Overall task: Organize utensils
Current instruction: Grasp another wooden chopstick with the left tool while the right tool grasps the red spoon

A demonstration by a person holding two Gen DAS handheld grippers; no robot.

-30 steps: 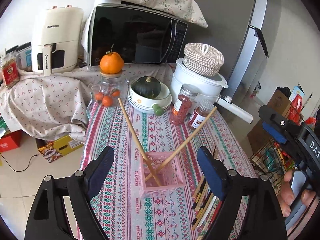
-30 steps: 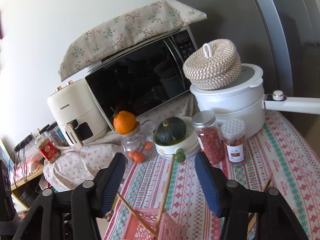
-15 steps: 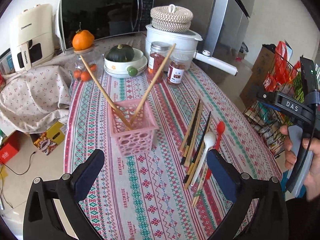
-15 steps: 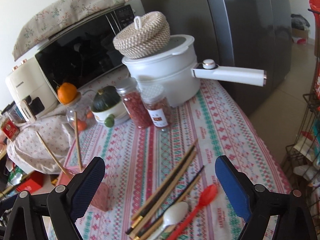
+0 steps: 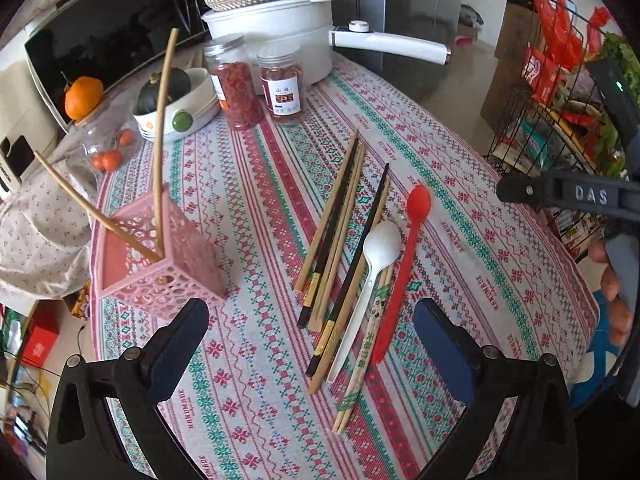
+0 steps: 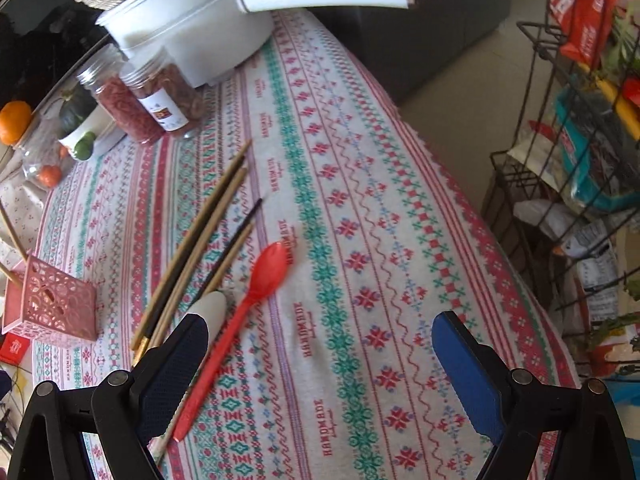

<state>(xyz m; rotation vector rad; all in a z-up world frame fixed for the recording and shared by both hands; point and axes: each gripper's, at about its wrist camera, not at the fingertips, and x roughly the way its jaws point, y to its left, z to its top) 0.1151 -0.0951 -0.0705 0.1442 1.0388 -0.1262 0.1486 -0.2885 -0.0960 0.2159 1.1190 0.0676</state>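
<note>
A pink perforated basket (image 5: 160,256) stands on the patterned tablecloth (image 5: 460,240) with two wooden chopsticks (image 5: 160,136) leaning in it. To its right lie several wooden and black chopsticks (image 5: 336,232), a white spoon (image 5: 372,276) and a red spoon (image 5: 404,264). My left gripper (image 5: 312,352) is open and empty above the near ends of these utensils. My right gripper (image 6: 320,360) is open and empty, with the red spoon (image 6: 240,312) by its left finger. The basket shows at the left in the right wrist view (image 6: 52,304).
At the back stand two red-filled jars (image 5: 256,84), a white pot with a long handle (image 5: 288,20), a bowl holding a green squash (image 5: 176,100), a glass jar topped by an orange (image 5: 92,120) and a microwave (image 5: 100,28). A wire rack of groceries (image 6: 580,140) stands right of the table.
Both grippers have swung right and tilted down, from facing the basket and appliances to looking over the loose chopsticks and spoons. Both stayed open and empty.
</note>
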